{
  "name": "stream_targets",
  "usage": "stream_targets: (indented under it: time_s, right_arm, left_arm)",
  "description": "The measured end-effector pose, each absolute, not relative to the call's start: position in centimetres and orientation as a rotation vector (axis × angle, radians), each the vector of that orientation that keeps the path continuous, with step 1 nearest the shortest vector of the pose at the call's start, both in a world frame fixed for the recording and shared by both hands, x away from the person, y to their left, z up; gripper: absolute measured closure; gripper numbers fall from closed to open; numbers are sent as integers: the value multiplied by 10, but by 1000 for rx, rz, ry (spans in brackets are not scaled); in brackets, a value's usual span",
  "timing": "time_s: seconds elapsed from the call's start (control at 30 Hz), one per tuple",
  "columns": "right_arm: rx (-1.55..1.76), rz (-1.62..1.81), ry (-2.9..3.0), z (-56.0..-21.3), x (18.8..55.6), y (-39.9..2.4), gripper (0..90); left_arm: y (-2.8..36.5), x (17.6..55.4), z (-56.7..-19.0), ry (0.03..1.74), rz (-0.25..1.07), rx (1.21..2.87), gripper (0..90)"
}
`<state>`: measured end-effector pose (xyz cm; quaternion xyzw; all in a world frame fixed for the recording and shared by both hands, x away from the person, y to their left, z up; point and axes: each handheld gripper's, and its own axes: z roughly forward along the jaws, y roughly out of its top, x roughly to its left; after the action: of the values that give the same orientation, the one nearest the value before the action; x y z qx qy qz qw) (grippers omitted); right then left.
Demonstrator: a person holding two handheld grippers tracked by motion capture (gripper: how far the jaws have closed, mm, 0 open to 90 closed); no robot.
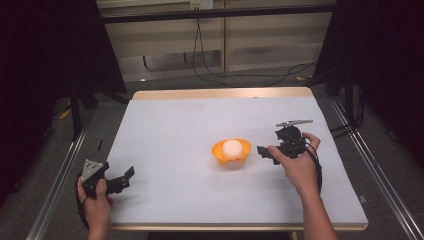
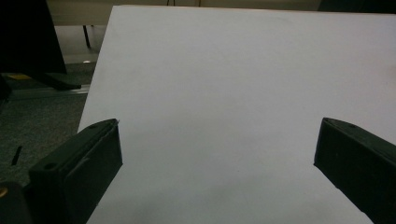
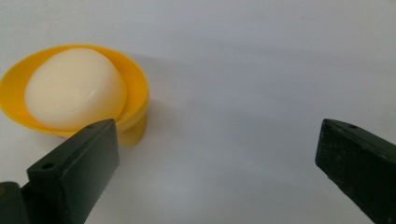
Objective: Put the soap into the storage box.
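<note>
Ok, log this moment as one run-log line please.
left hand-held gripper: open, near table corner | right hand-held gripper: open, beside orange bowl | white round object: in bowl

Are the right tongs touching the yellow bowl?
Apart. The high view shows bare table between the right tongs and the yellow bowl.

One yellow bowl [image 1: 231, 153], one white ball [image 1: 231, 146], one table [image 1: 165, 130], two grippers.

text: none legible | labels: none | brands: none | numbers: none | signs: none
</note>
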<state>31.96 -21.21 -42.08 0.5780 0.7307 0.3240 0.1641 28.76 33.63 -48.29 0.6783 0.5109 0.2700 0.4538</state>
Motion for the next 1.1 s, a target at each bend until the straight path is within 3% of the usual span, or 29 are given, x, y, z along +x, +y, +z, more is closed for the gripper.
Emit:
stream_targets:
  time_s: [1.1]
  right_arm:
    - [1708,925,1954,-469,270,-289,0]
  left_arm:
    - [336,287,-483,1256,668,1674,9]
